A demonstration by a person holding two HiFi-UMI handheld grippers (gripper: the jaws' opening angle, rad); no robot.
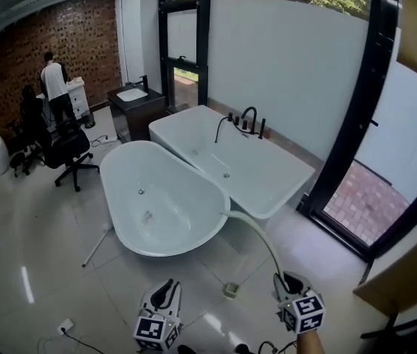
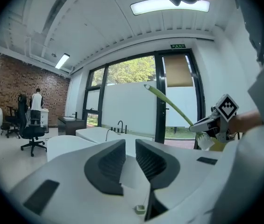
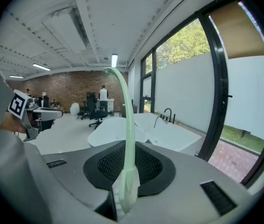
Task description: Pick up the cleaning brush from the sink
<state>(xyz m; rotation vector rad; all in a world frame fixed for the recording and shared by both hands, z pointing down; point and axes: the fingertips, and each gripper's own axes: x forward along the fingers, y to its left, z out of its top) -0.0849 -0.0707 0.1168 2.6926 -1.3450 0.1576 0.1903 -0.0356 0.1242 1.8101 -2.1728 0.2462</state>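
Note:
The cleaning brush [image 1: 256, 231] is pale green with a long curved handle; my right gripper [image 1: 289, 286] is shut on it near its head end, low in the head view. In the right gripper view the brush [image 3: 129, 139] runs up from between the jaws of my right gripper [image 3: 128, 164]. The left gripper view shows the brush [image 2: 169, 104] slanting up from my right gripper [image 2: 206, 125], with white bristles below the jaws. My left gripper [image 1: 165, 292] is beside it at the lower left. My left gripper [image 2: 129, 155] is open with nothing between its jaws.
An oval white bathtub [image 1: 160, 198] and a rectangular bathtub [image 1: 230, 161] with a black tap [image 1: 249, 120] stand ahead on the tiled floor. A dark vanity with a basin [image 1: 133, 98], an office chair [image 1: 71, 150] and a person [image 1: 53, 80] are at the back left. A black-framed glass wall [image 1: 356, 124] runs along the right.

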